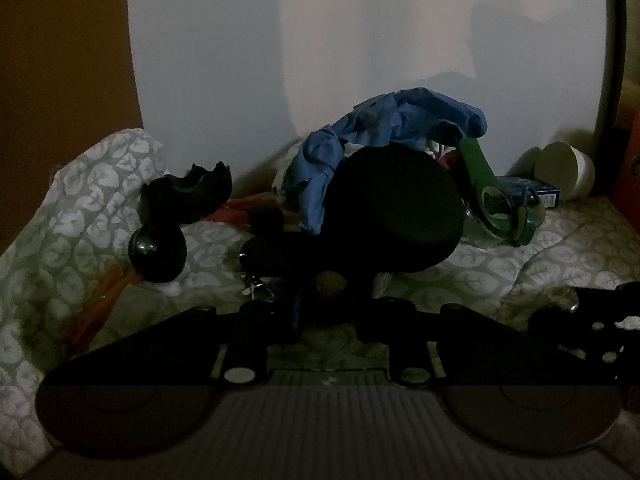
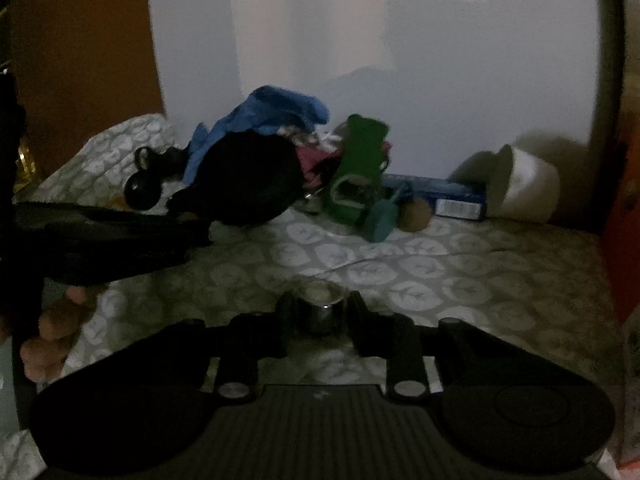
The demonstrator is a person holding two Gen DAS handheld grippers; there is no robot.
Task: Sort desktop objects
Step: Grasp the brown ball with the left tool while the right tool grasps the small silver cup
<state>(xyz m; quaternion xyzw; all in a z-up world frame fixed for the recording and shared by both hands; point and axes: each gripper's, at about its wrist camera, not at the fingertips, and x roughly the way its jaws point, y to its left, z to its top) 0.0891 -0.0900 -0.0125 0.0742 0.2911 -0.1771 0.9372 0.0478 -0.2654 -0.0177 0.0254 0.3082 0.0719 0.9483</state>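
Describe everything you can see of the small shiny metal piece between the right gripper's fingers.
The small metal piece looks like a short, shiny steel cylinder or cup, standing upright with a pale round top. It sits between the right gripper fingers, which press on its two sides, so it is gripped. Below it lies the leaf-patterned cloth; whether it rests on the cloth or is lifted cannot be told. The dim light hides finer detail.
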